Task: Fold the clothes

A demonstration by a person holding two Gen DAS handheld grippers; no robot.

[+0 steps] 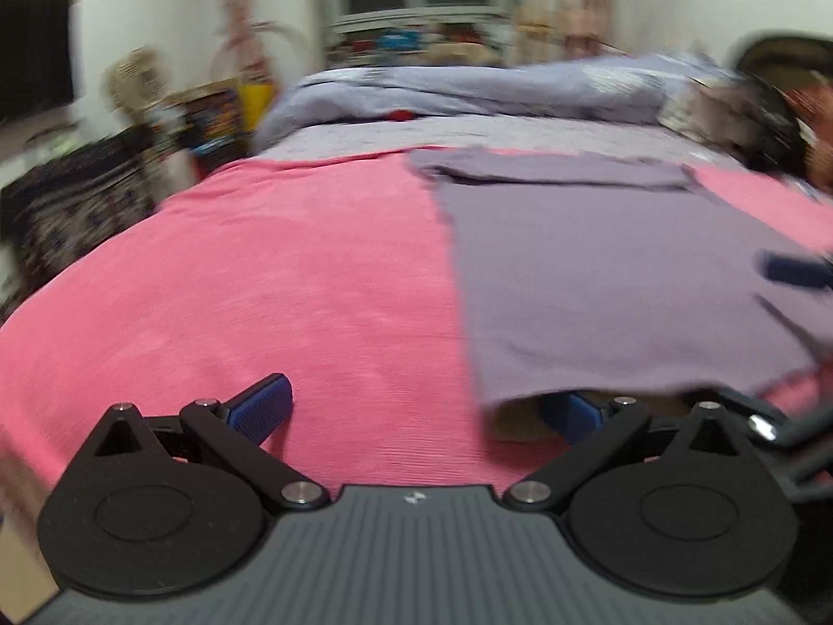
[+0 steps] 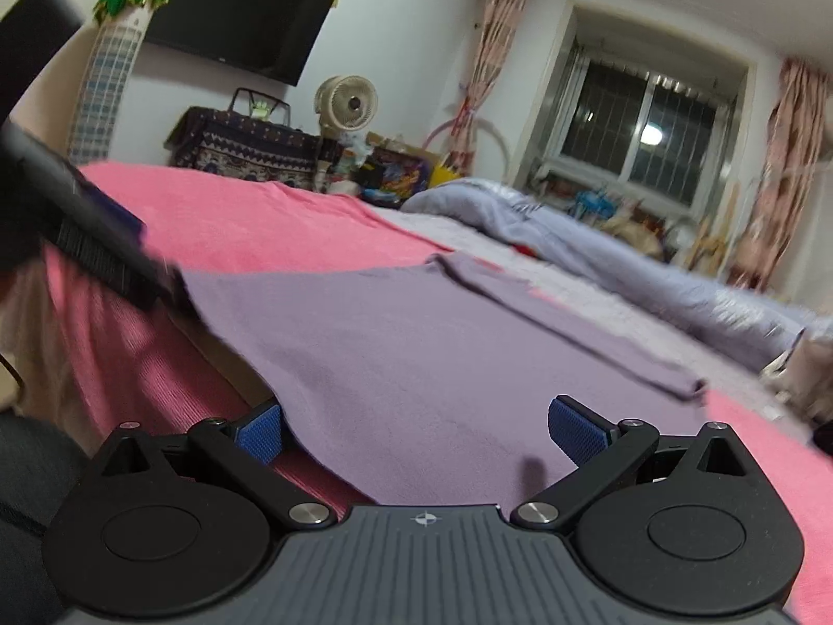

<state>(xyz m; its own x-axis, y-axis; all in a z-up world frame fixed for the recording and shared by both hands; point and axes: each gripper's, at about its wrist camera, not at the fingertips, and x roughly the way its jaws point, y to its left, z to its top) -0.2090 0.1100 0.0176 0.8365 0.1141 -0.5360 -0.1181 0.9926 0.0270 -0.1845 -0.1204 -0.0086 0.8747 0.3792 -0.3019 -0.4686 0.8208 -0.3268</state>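
A purple garment point(image 1: 598, 281) lies flat on the pink bedspread point(image 1: 286, 271), with a folded sleeve point(image 1: 552, 172) across its far end. My left gripper point(image 1: 416, 409) is open at the garment's near left corner. The hem drapes over its right fingertip point(image 1: 570, 411). My right gripper point(image 2: 419, 432) is open too, and the garment point(image 2: 416, 354) spreads between its fingers at the near hem. Its left pad point(image 2: 260, 432) sits beside the cloth edge. One blue pad point(image 1: 796, 271) of the right gripper shows at the right edge of the left wrist view.
A bunched lavender duvet point(image 2: 598, 260) lies along the far part of the bed. A wall television point(image 2: 234, 15), a fan point(image 2: 346, 101), a draped cabinet point(image 2: 244, 146) and a cluttered windowsill point(image 2: 598, 198) stand beyond it. The bed edge point(image 2: 130, 364) drops away to the left.
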